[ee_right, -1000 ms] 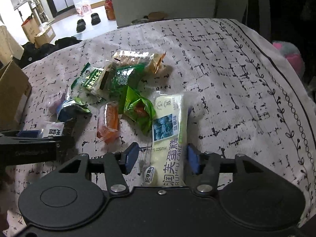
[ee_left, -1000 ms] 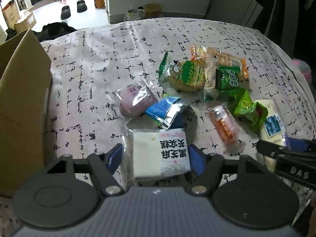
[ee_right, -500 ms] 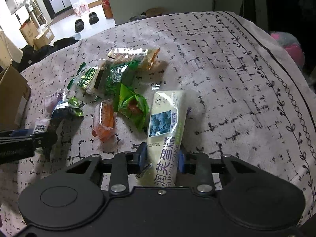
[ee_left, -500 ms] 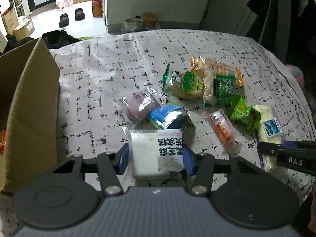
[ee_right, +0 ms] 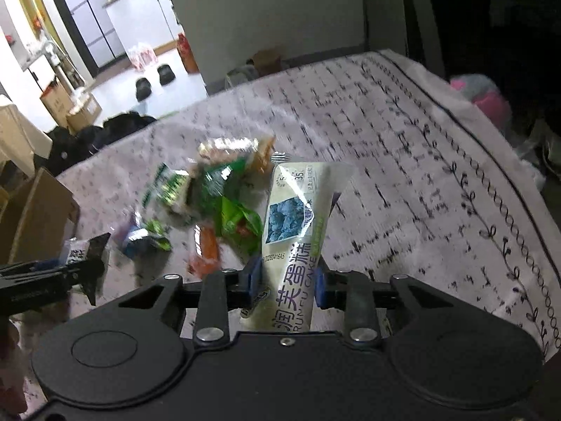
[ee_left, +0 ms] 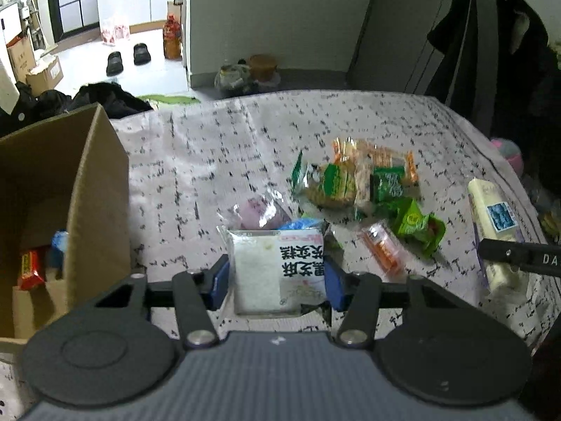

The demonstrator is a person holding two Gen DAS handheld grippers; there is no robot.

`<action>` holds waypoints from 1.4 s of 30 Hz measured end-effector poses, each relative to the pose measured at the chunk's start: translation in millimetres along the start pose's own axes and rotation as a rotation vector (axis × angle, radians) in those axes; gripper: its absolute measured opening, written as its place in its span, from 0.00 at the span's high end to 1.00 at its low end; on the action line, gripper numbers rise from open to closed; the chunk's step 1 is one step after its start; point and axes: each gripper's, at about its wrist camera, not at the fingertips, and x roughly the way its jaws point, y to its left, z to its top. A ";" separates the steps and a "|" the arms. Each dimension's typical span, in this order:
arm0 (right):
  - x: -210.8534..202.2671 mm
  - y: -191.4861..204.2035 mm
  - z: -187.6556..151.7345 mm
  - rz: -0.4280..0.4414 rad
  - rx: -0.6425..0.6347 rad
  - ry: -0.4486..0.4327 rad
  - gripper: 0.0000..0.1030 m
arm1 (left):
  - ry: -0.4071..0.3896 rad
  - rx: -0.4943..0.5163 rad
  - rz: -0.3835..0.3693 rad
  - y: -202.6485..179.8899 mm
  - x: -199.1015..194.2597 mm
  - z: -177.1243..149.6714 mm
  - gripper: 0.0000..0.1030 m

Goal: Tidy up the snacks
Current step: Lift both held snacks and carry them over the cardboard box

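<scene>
My left gripper (ee_left: pixel 276 277) is shut on a white square cake packet (ee_left: pixel 277 270) with black print, held just above the cloth. My right gripper (ee_right: pixel 284 282) is shut on a long pale cake packet (ee_right: pixel 296 231) with a blue picture, lifted off the cloth and standing up. That long packet (ee_left: pixel 492 221) also shows at the right of the left wrist view. A pile of loose snacks (ee_left: pixel 354 182) lies in the middle: green packets, an orange one (ee_left: pixel 382 251), a purple one (ee_left: pixel 257 212), a blue one.
An open cardboard box (ee_left: pixel 70 189) stands at the left on the patterned cloth (ee_left: pixel 217 147), with a red packet (ee_left: pixel 29 266) and others inside. Beyond the cloth's far edge are shoes, a bottle and boxes on the floor. A pink ball (ee_right: pixel 485 96) lies off the right edge.
Both grippers closed on their packets and rose with them. The long packet left the cloth and tilted upright; the white square packet came up too, and the box came further into view.
</scene>
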 end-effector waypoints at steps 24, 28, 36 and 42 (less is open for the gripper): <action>-37.3 82.6 29.7 0.198 -0.073 -0.140 0.72 | -0.219 -0.081 0.047 50.5 -81.2 35.7 0.48; -38.5 97.4 32.9 0.227 -0.087 -0.151 0.72 | -0.235 -0.094 0.063 61.4 -89.4 36.0 0.48; -38.0 127.9 35.1 0.282 -0.121 -0.162 0.73 | -0.259 -0.128 0.093 86.0 -99.7 37.4 0.48; -37.9 149.3 36.0 0.313 -0.138 -0.165 0.73 | -0.266 -0.154 0.121 105.9 -105.2 35.8 0.48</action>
